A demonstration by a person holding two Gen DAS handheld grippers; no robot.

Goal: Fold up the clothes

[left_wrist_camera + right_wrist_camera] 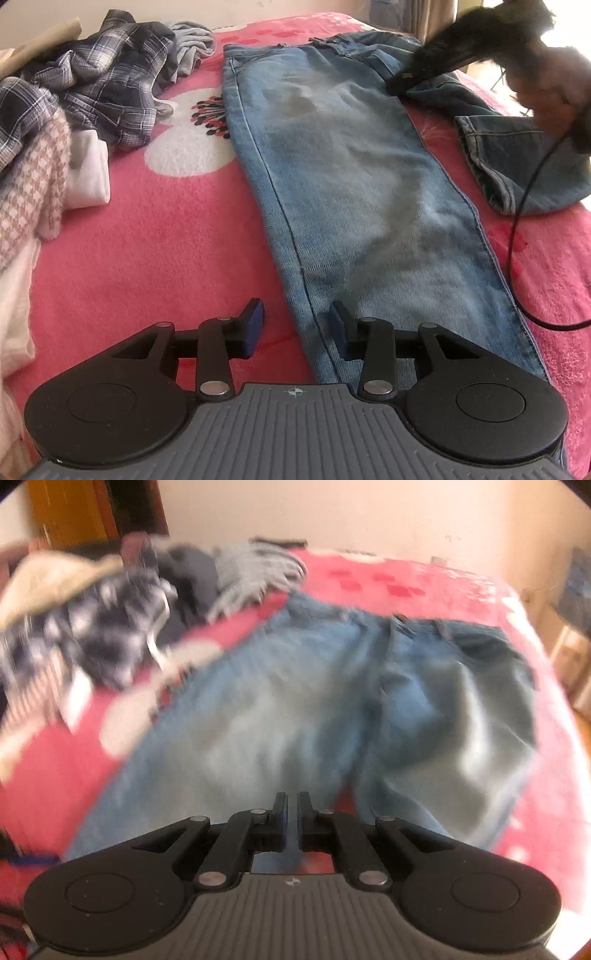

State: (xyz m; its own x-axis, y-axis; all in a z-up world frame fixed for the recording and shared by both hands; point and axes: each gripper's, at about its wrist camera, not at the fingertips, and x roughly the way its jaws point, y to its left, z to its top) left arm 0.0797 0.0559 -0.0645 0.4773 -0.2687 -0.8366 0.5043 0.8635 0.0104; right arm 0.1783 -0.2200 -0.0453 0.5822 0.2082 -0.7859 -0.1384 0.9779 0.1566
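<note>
A pair of light blue jeans (pixel 343 177) lies stretched across a pink blanket (pixel 155 251) on the bed, one leg running from the near edge of the left wrist view up to the waistband at the far side, the other leg folded off to the right with its hem (pixel 517 173) lying on the pink. The left gripper (pixel 295 326) points steeply down over the near end of the long leg; its jaws stand apart, released, with the left seam of the denim passing between them and neither blue pad pressing on it. Its right finger (pixel 341 325) sits over the cloth, its left finger (pixel 253 326) over the blanket. The right gripper (pixel 292 819) is tilted down above the jeans near the crotch, its jaws clenched almost together with only a thin slit left and nothing seen held; that view is smeared by motion. In the left wrist view it appears blurred at the far right, gripped by a hand (pixel 550 92), a black cable (pixel 517 236) trailing from it over the blanket. A heap of plaid and pale clothes (pixel 85 92) lies at the far left.
</note>
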